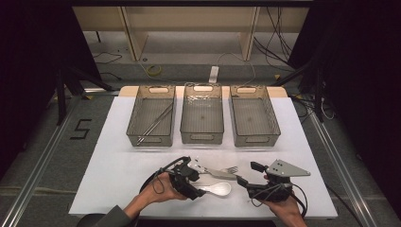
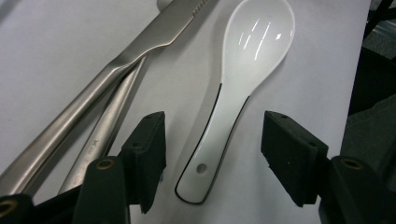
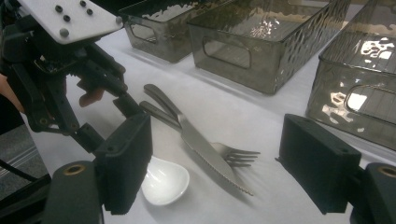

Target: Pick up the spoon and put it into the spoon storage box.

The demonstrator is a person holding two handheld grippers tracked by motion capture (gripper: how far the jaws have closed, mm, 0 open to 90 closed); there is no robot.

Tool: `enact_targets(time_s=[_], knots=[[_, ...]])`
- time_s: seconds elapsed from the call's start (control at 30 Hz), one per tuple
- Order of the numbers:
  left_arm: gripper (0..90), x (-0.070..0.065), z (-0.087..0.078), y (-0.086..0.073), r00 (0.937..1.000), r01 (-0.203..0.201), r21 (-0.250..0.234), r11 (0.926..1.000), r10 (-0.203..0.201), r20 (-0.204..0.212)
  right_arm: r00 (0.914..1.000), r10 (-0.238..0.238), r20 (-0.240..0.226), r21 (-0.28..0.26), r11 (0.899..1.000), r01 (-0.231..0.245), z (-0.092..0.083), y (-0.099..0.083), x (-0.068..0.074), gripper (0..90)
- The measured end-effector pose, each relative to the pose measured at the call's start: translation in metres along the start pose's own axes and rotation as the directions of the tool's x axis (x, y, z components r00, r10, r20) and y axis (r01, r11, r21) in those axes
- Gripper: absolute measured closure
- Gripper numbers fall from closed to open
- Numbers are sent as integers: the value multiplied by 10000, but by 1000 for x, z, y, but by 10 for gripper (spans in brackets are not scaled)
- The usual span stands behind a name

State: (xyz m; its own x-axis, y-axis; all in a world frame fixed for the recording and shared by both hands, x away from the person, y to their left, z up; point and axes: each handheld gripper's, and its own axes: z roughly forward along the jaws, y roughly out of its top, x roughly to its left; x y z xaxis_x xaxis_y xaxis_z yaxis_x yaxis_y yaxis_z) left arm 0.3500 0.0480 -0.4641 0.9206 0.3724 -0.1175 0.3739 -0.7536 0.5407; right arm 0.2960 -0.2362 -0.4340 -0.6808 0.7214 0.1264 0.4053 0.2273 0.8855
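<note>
A white ceramic spoon [image 2: 243, 70] lies on the white table, bowl pointing away from my left gripper [image 2: 215, 128]. The jaws stand on either side of the spoon's handle with gaps on both sides, so the gripper is open. In the high view the left gripper [image 1: 195, 187] sits low at the front, the spoon [image 1: 218, 189] just right of it. A steel knife [image 1: 215, 171] and fork [image 1: 230, 169] lie crossed behind the spoon. My right gripper [image 1: 249, 173] hovers to their right, open, nothing between its jaws [image 3: 222, 140].
Three clear grey plastic bins stand in a row at the back: left bin [image 1: 150, 140] holds long metal utensils [image 1: 156, 122], middle bin [image 1: 202, 138] and right bin [image 1: 255, 139] look bare. The table's front edge is close below both hands.
</note>
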Motion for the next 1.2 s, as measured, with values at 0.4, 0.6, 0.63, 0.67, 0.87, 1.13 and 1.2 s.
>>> enact_targets(time_s=[0.4, 0.6, 0.63, 0.67, 0.87, 1.13, 1.2], knots=[[518, -1, 5, 0, 9994, -336, 195, 9992, 337, -28, 10000, 11, -2, 19, 10000, -11, 0, 0, 0, 265], [536, -2, 9, 0, 9983, -560, 420, 9975, 566, -144, 10000, -17, -13, 39, 10000, 17, 0, 0, 0, 265], [542, -3, 10, 0, 9978, -626, 407, 9972, 635, -190, 10000, -9, -14, 36, 10000, 9, 1, 0, 0, 265], [548, -3, 9, 1, 9973, -694, 425, 9967, 703, -207, 10000, -3, -13, 42, 10000, 3, 1, 0, 0, 265], [580, -6, 11, 2, 9941, -975, 494, 9940, 996, -429, 10000, 24, 20, 13, 10000, -24, 0, 0, -1, 265], [618, -6, 11, 2, 9930, -1087, 508, 9928, 1108, -403, 10000, -20, 26, 58, 10000, 20, 1, 0, 0, 265], [648, -6, 11, 2, 9931, -1101, 495, 9927, 1119, -361, 10000, -24, 21, 52, 10000, 24, 0, 0, -1, 265]])
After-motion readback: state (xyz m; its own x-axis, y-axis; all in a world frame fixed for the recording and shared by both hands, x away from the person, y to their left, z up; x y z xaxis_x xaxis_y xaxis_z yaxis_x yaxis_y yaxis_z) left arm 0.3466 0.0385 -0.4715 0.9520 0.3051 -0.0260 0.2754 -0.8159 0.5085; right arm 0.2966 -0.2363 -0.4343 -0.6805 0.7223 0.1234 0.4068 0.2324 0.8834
